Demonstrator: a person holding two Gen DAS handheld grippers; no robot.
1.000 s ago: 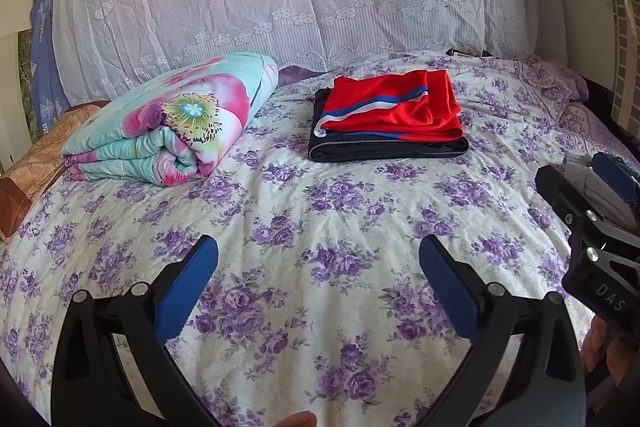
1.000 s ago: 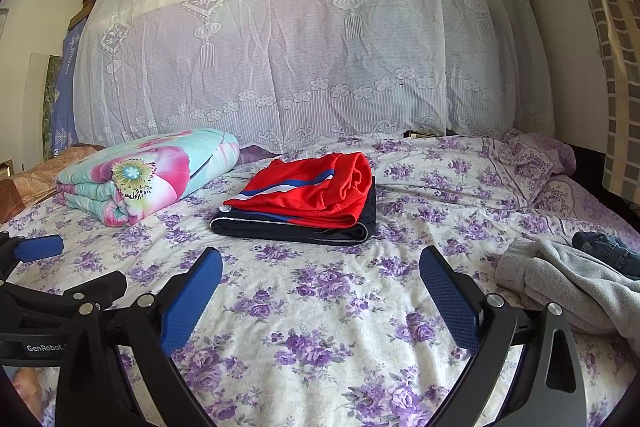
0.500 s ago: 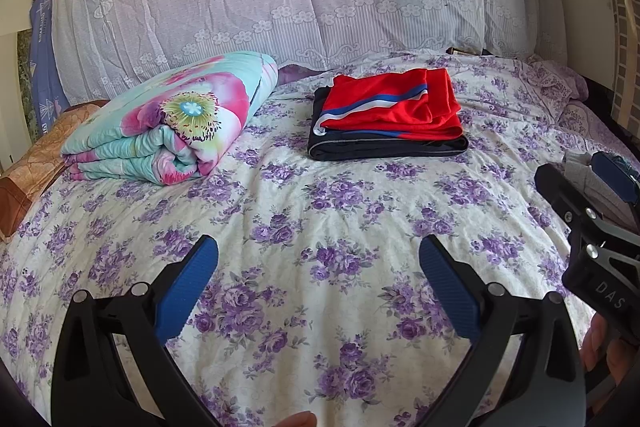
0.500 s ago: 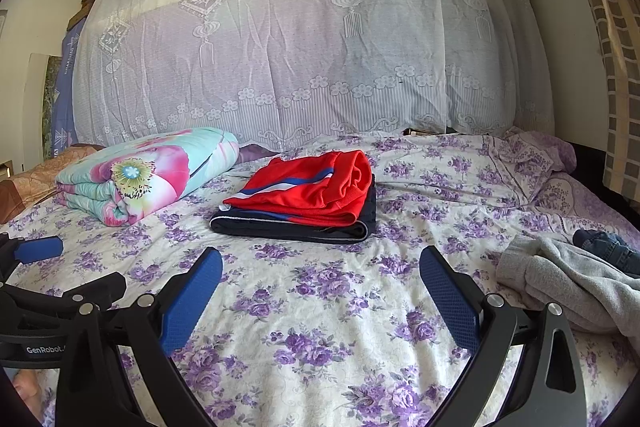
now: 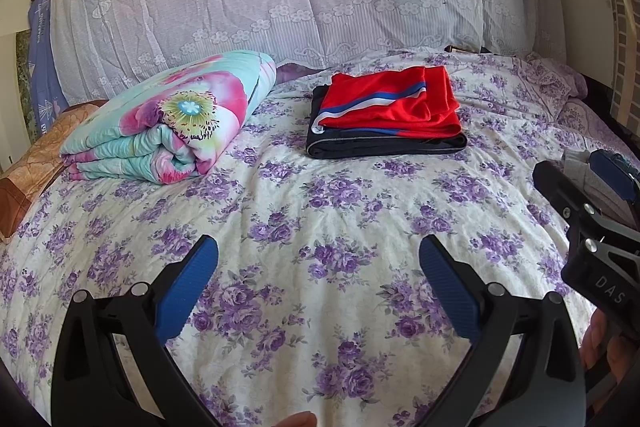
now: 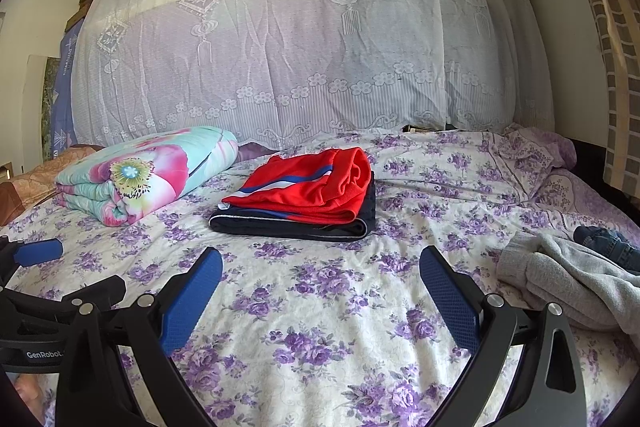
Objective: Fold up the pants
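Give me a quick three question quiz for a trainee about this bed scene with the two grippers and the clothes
1. True or false: the left gripper and the right gripper are both open and hold nothing.
2. Multiple choice: what lies on top of the dark folded garment? A) a red garment with a blue and white stripe B) a grey sweatshirt C) a floral quilt
3. Fill in: in the right wrist view, the unfolded grey garment lies on the bedsheet to the ___ of the folded stack.

Key
1. True.
2. A, the red garment.
3. Right; the rolled floral quilt lies on the other side.
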